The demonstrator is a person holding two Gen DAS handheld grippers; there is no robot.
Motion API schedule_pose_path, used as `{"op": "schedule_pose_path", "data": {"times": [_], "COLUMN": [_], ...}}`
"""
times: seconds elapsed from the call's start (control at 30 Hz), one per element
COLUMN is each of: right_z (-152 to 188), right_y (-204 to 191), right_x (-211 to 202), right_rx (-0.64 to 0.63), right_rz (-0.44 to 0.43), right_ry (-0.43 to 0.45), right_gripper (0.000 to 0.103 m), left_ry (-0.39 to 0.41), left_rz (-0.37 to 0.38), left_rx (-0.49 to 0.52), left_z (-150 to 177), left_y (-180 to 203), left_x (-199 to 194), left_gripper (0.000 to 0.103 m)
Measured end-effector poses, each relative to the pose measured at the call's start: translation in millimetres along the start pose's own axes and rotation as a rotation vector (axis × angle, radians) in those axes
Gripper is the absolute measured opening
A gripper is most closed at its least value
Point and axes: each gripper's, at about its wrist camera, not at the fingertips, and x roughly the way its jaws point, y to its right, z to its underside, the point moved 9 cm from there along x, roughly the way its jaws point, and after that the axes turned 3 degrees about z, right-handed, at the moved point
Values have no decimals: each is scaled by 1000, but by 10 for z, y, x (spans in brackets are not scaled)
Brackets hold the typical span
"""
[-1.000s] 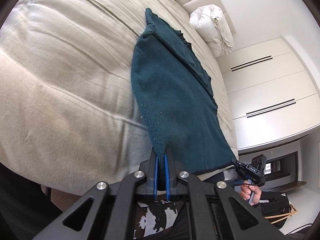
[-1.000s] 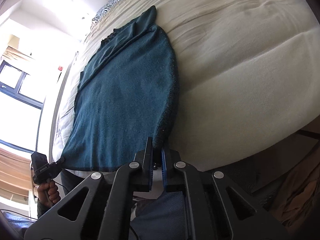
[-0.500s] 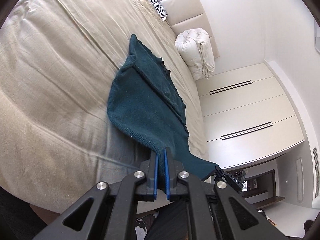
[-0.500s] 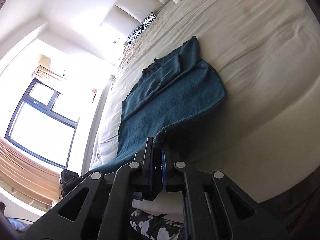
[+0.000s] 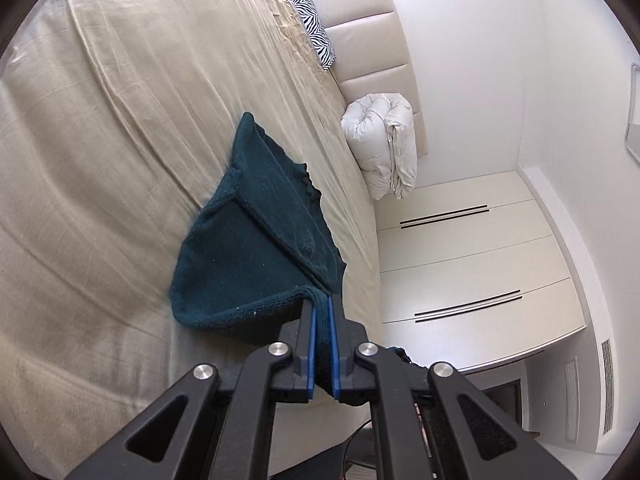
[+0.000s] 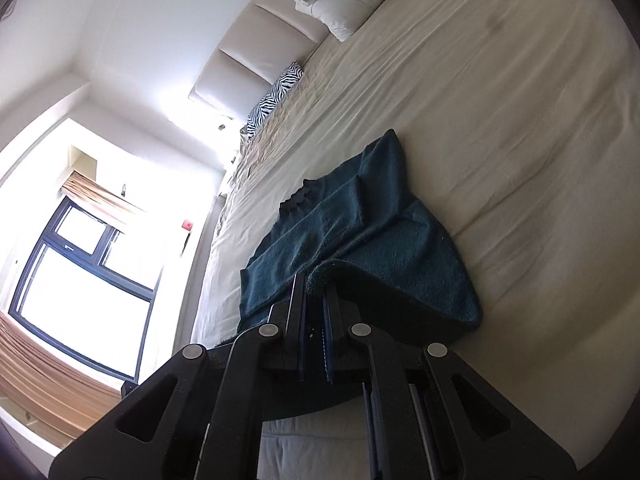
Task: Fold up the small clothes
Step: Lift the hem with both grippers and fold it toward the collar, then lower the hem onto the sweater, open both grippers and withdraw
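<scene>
Dark teal knitted sweater (image 5: 256,256), fuzzy and thick, lying across the cream bedsheet (image 5: 100,140) near the foot edge of the bed. Showing a sleeve folded diagonally over the body, with a raised seam running along the fold and a small scalloped neckline peeking at the far end. Near hem hanging lifted off the sheet at both corners, bulging into a rounded pocket on the outer side and casting a shadow beneath. Far half resting flat on the bed.

Left tool (image 5: 322,312) pinching one hem corner: blue-lined jaws pressed together on the knit, with cloth bunching out just above the tips and trailing on behind them. Right tool (image 6: 314,292) clamping the other hem corner in the same way, jaws closed tight on a rolled lip of the fabric, the lifted edge stretching away to the right of it.

Sitting further out: a black-and-white zebra-striped pillow (image 5: 316,28) at the head of the bed, against a cream padded headboard (image 5: 372,52). Leaning beside that, a rolled white duvet (image 5: 384,144) at the bed's far corner. Standing past the bed in the left wrist view, white wardrobe doors (image 5: 460,264) with slim dark handle slots. Glaring brightly in the right wrist view, a dark-framed window (image 6: 80,280) with a tan blind above it.
</scene>
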Motion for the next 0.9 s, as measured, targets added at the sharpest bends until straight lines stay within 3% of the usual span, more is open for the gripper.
{"op": "schedule_pose_path", "data": {"times": [0.2, 0.43, 0.9], "right_z": [-490, -969, -1614], "right_y": [-53, -32, 370], "right_x": [366, 1007, 2326], "right_rx": [-24, -64, -37], "right_rz": [36, 119, 246], "right_ry": [41, 45, 18], "right_gripper": [6, 6, 6], "left_ry": [41, 32, 17], "left_rz": [0, -41, -166], "left_rx": [-5, 23, 43], "left_z": [-533, -1077, -1981], "left_y": [63, 83, -373], "left_x": [332, 903, 1756], "left_gripper": [6, 6, 7]}}
